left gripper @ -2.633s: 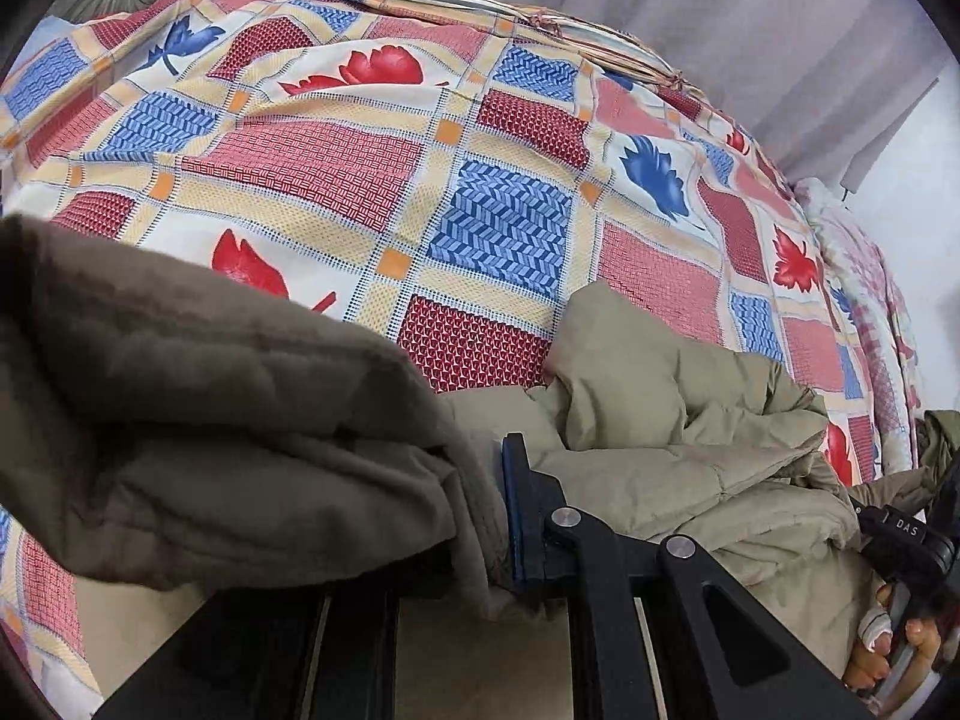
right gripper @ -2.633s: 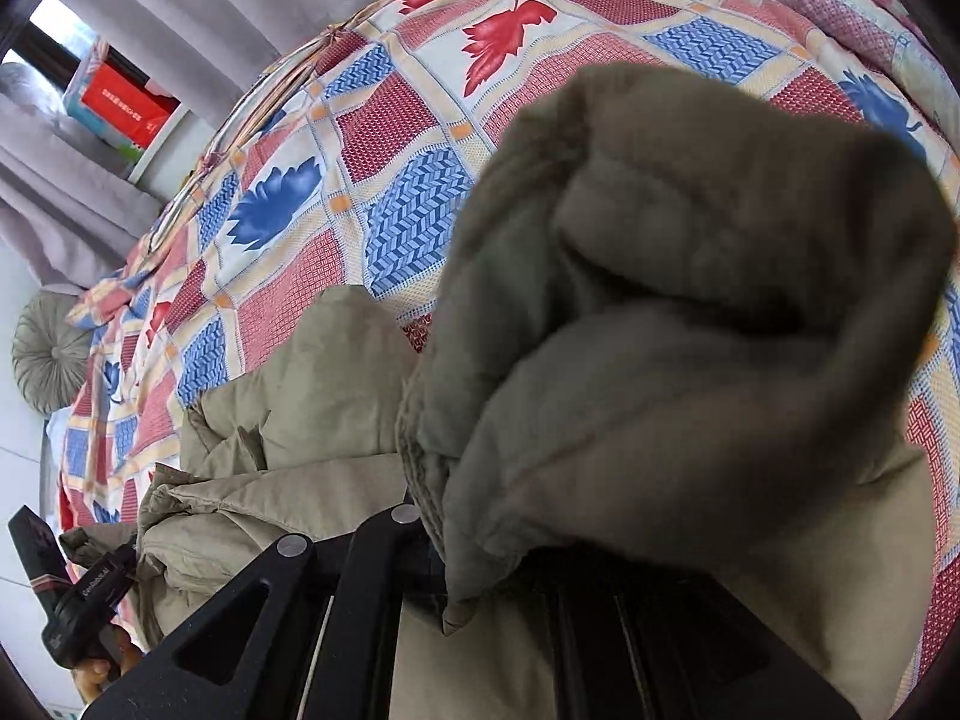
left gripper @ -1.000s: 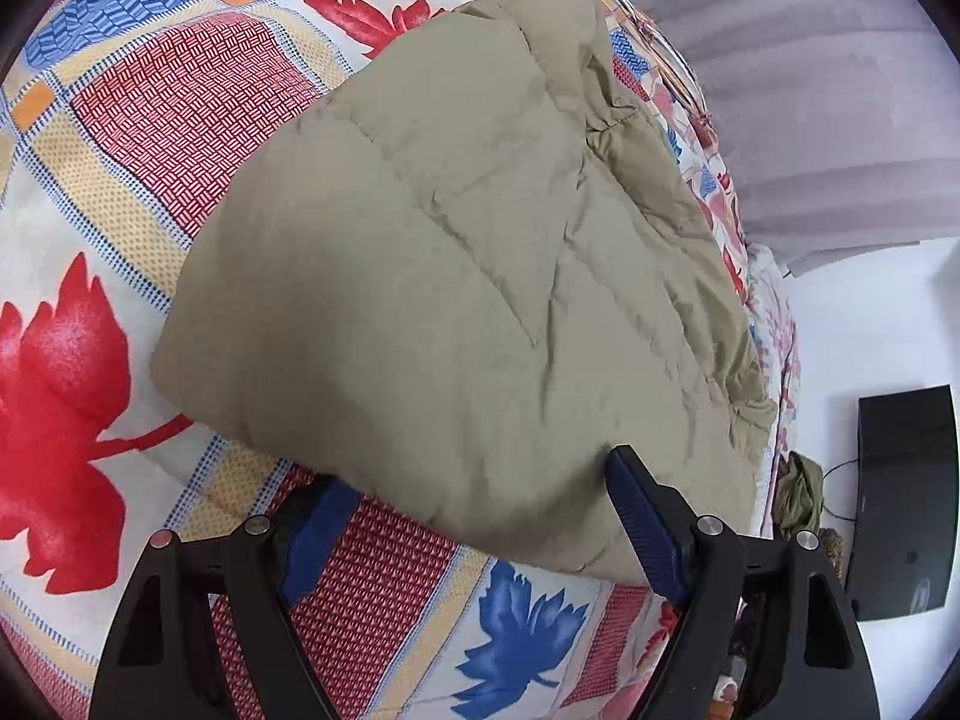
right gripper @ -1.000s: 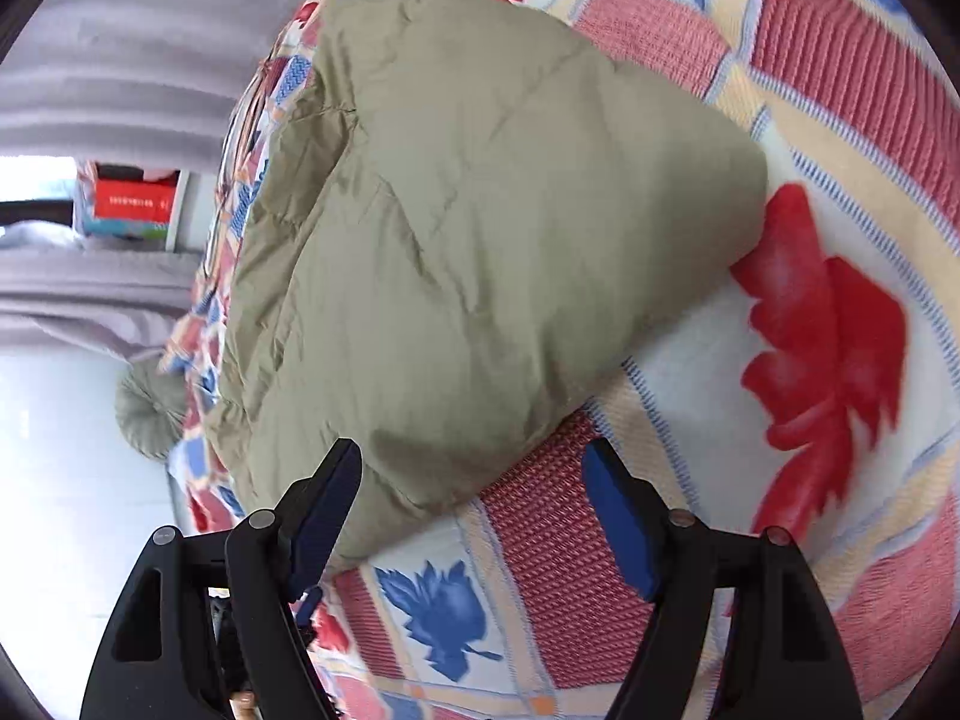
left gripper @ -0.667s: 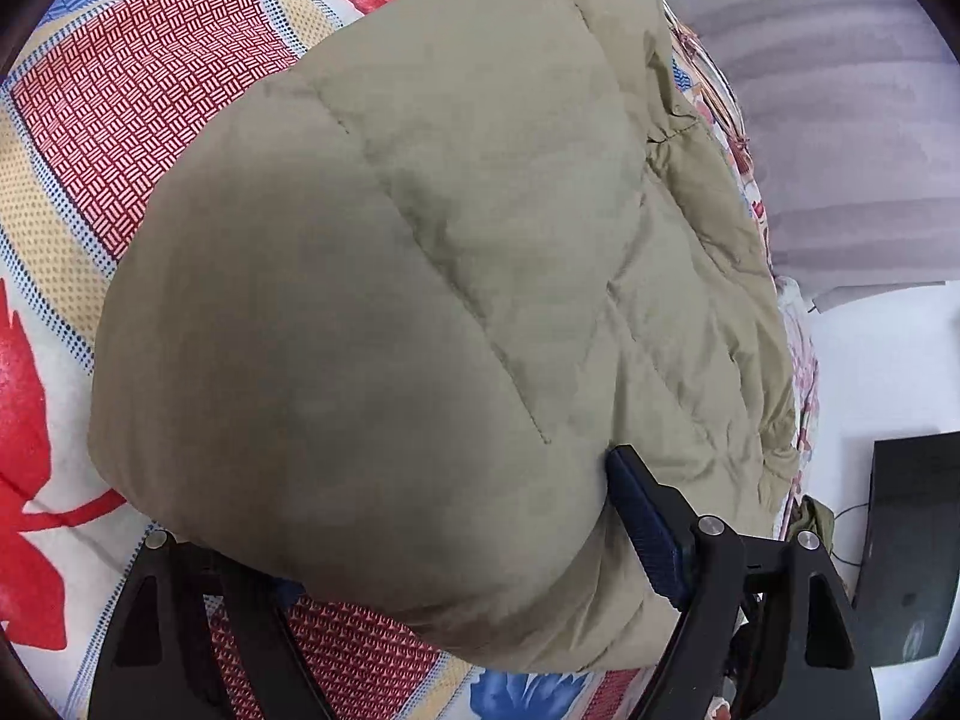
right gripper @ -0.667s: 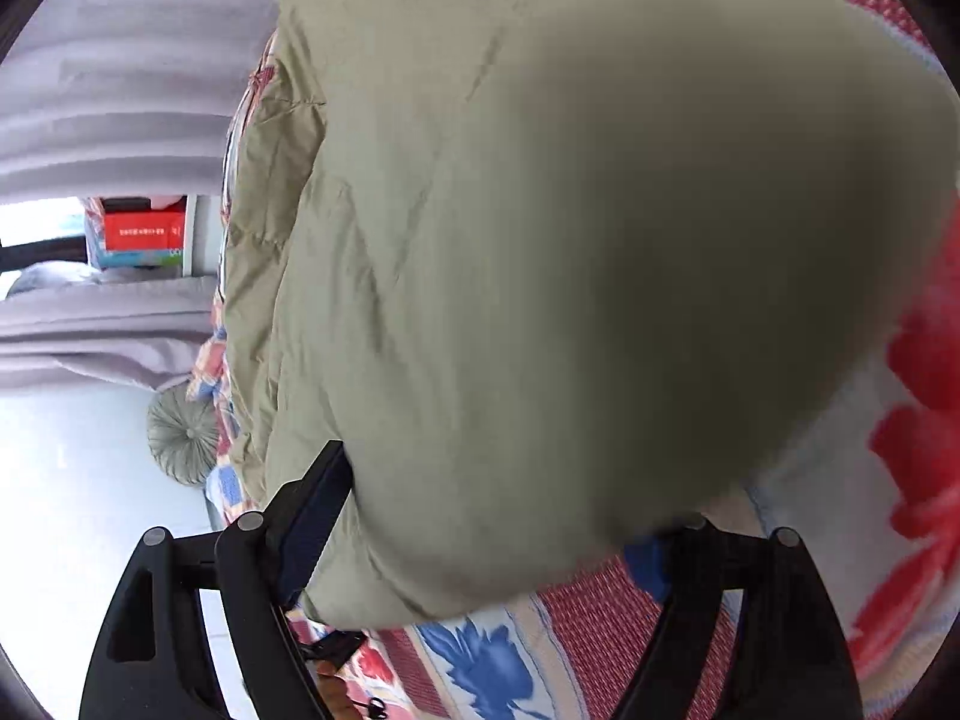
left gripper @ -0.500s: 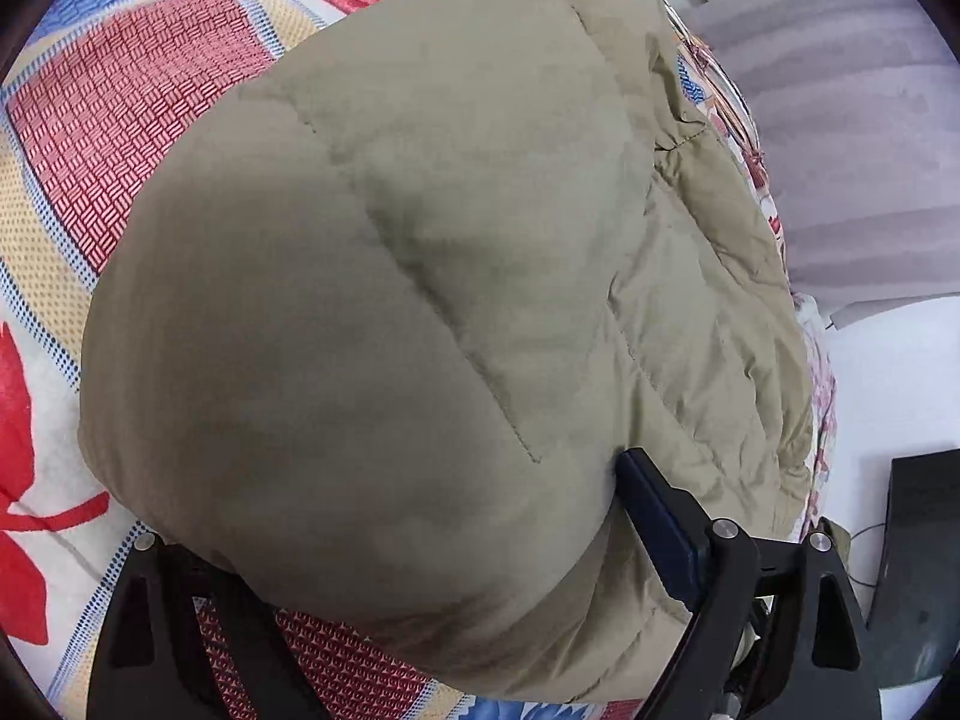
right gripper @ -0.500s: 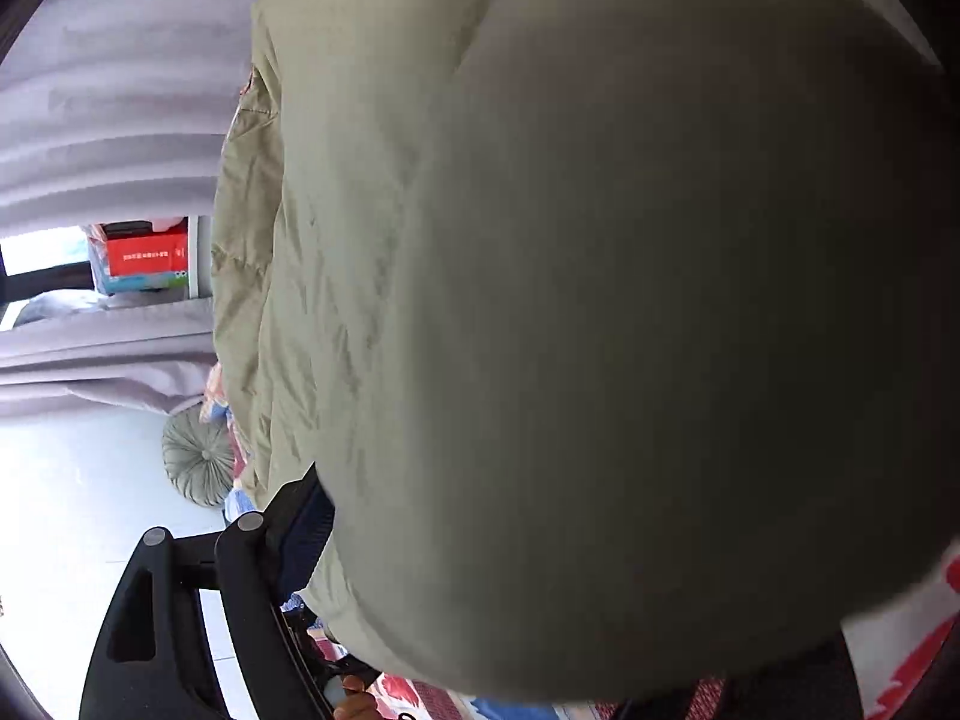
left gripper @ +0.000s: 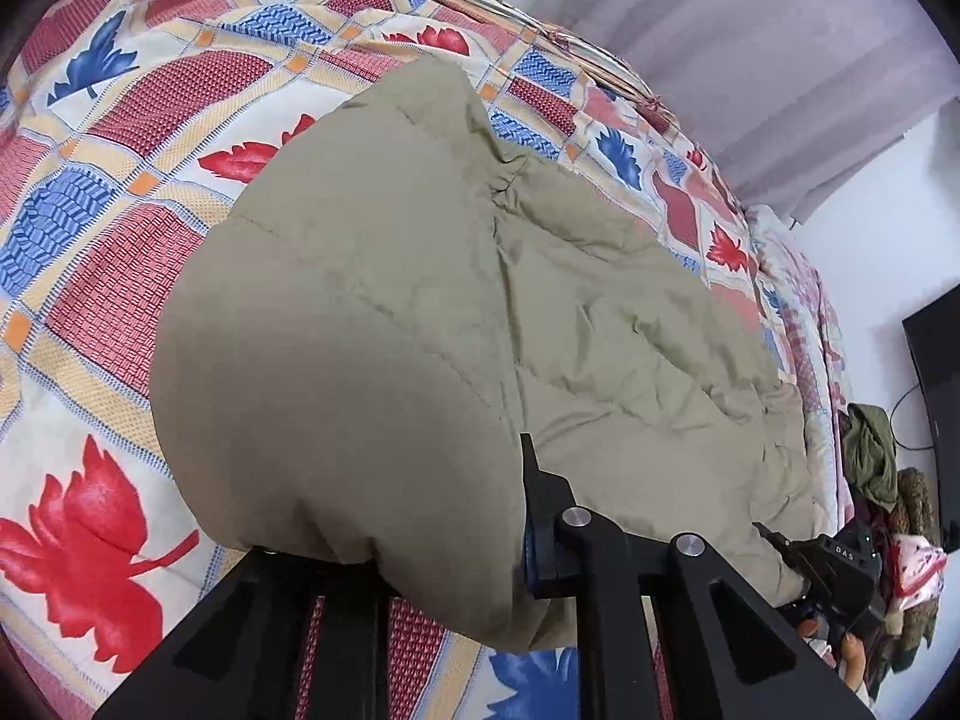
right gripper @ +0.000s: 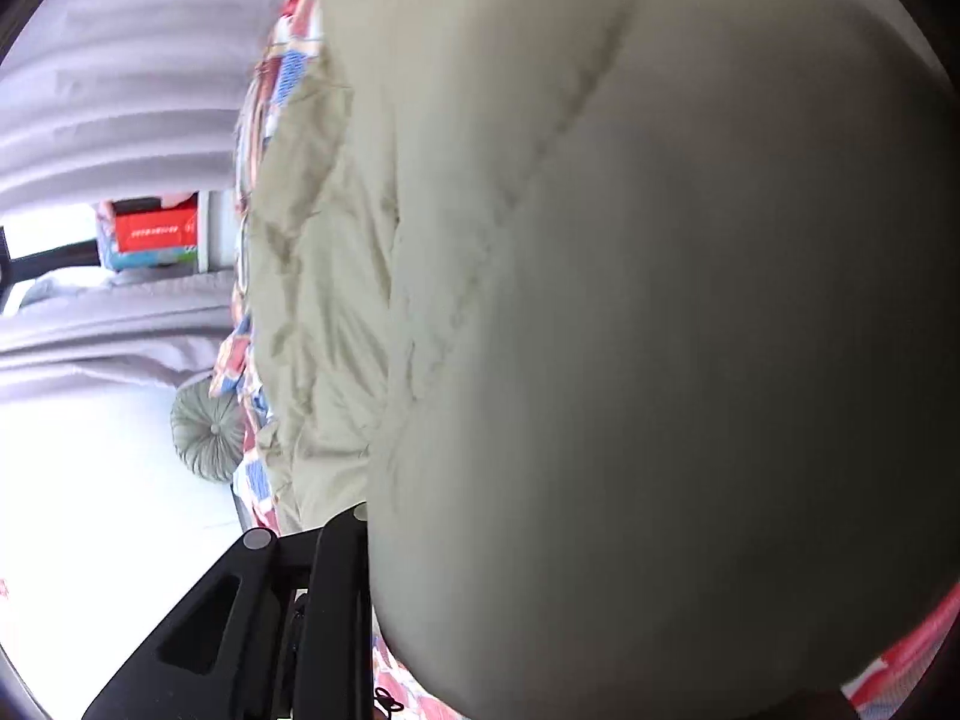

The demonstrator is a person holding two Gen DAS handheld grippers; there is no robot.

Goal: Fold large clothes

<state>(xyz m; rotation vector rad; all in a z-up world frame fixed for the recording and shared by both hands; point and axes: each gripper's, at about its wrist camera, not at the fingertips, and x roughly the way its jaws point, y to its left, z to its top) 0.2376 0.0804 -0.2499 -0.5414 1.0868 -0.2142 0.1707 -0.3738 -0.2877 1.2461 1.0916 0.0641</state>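
A large khaki padded jacket (left gripper: 432,276) lies on the patterned bedspread (left gripper: 120,120). My left gripper (left gripper: 396,546) is shut on the jacket's near corner, which bulges over the jaws; only the right finger (left gripper: 540,516) shows. In the right wrist view the jacket (right gripper: 600,300) fills most of the frame and covers my right gripper (right gripper: 480,588), whose jaws have closed in on the padded edge. The right gripper also shows in the left wrist view (left gripper: 840,564) at the jacket's far end.
Grey curtains (left gripper: 750,60) hang behind the bed. A pile of clothes (left gripper: 876,468) and a dark screen (left gripper: 936,384) are at the right. A round grey cushion (right gripper: 207,426) and a red box (right gripper: 156,231) show in the right wrist view.
Both grippers went from open in front of the jacket's corners to closed on them. The jacket's end has lifted toward both cameras.
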